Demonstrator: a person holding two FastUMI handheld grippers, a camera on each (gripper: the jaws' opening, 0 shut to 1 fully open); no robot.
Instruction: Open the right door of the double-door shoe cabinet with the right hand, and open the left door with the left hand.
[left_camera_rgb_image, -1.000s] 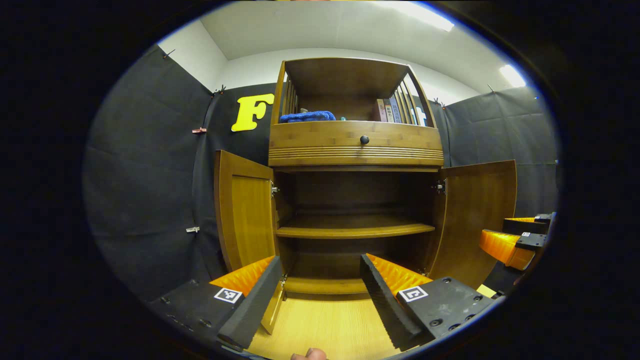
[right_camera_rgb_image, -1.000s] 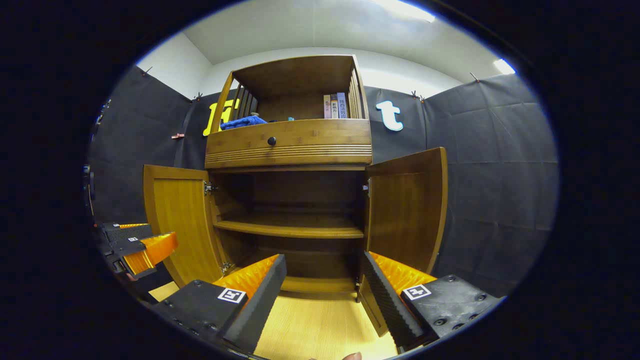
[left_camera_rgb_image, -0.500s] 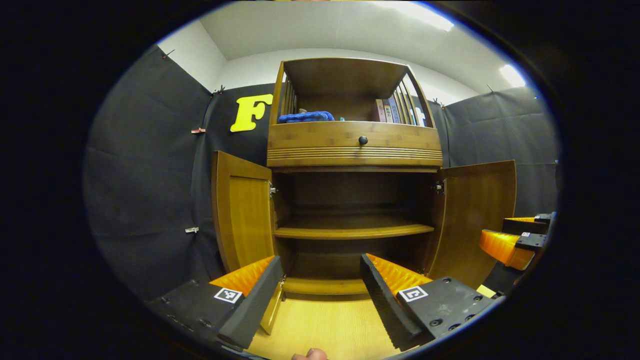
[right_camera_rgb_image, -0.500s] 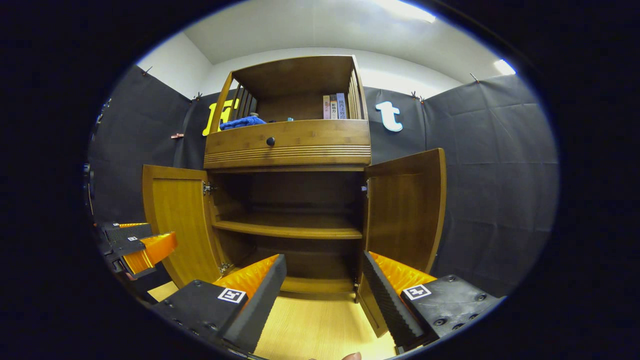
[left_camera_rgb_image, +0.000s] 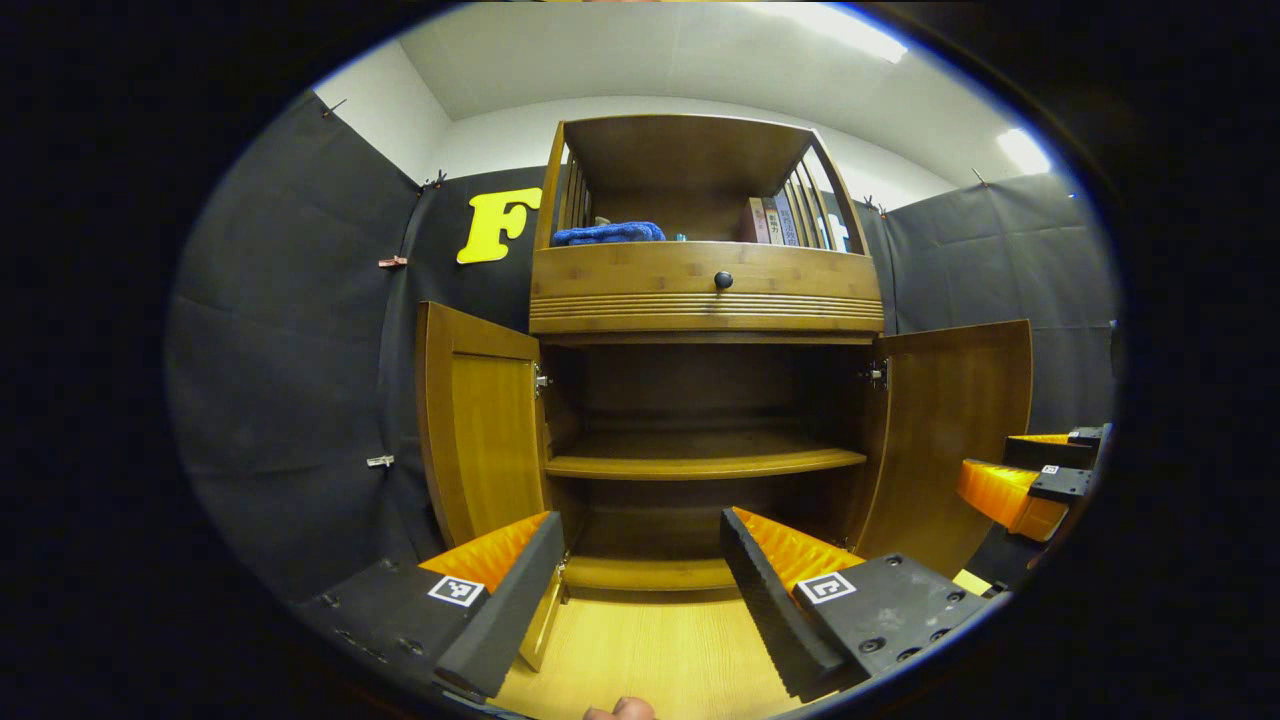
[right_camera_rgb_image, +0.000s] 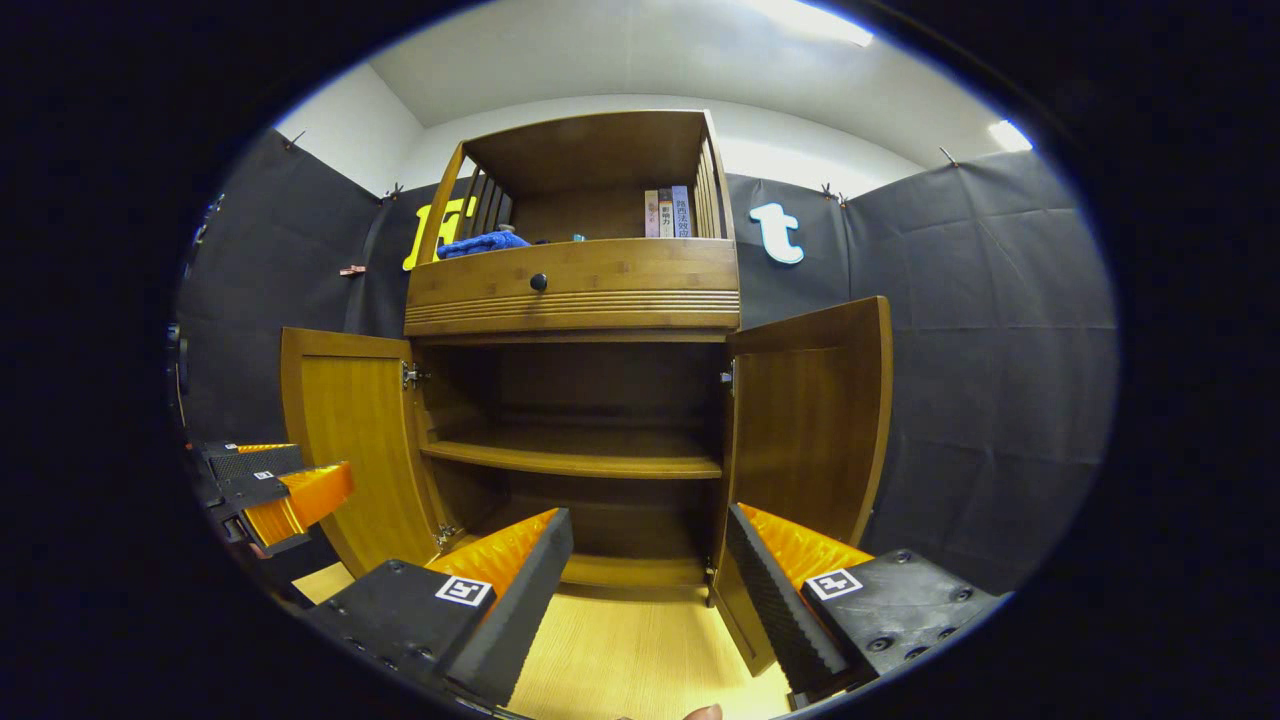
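Black booth cloth backs the shoe cabinet (left_camera_rgb_image: 705, 300), which stands on a pale wood floor (left_camera_rgb_image: 640, 650) with both doors swung wide — the left door (left_camera_rgb_image: 480, 430) near the left tool (left_camera_rgb_image: 640, 585), the right door (right_camera_rgb_image: 810, 420) just beyond the right tool (right_camera_rgb_image: 650, 590). Both tools are released, jaws spread and gripping nothing, so the task looks done. What remains risky is the retreat — a finger could clip a door's free edge and swing it back.

Book spines (right_camera_rgb_image: 668, 212) on the top shelf stay too small to read; a fingertip (left_camera_rgb_image: 618, 709) is cut off at the near edge.
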